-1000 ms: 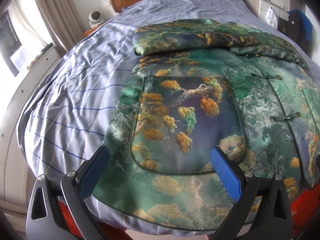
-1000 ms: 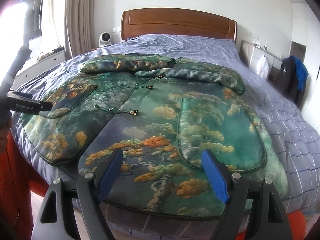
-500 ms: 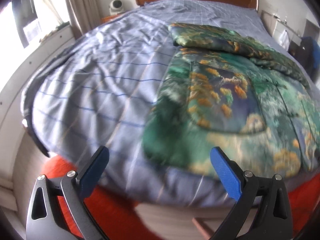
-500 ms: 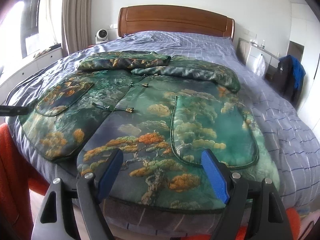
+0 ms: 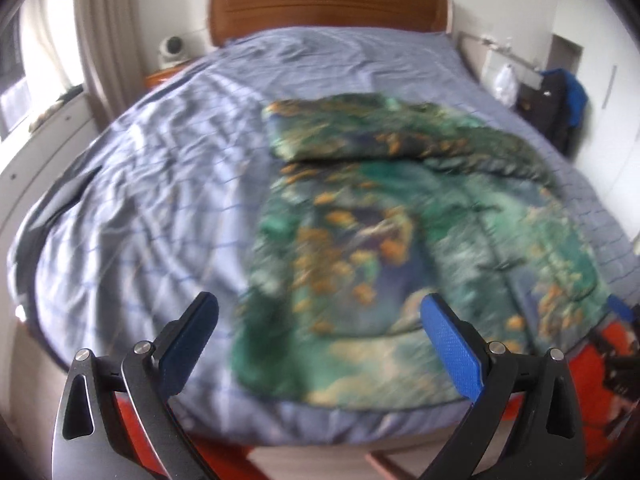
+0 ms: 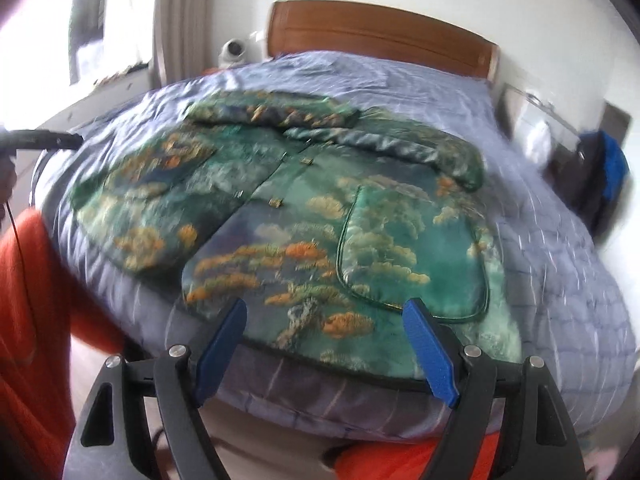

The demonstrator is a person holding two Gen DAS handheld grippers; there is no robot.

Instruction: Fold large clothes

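Note:
A large green jacket (image 5: 400, 248) with an orange and gold tree print lies flat on the bed, front up, both sleeves folded across its top. It also shows in the right wrist view (image 6: 320, 220). My left gripper (image 5: 320, 344) is open and empty, held back from the foot of the bed near the jacket's lower left corner. My right gripper (image 6: 326, 348) is open and empty, just off the jacket's bottom hem. The left wrist view is blurred.
The bed has a blue-lilac checked sheet (image 5: 152, 208) and a wooden headboard (image 5: 328, 8). A white camera (image 5: 173, 46) stands on the nightstand. A dark bag with blue cloth (image 5: 560, 108) is at the right wall. Orange fabric (image 6: 32, 320) is at my left.
Both grippers have pulled back and up from the jacket's hem. The left one swung left, then back toward the jacket. Both stayed open and empty.

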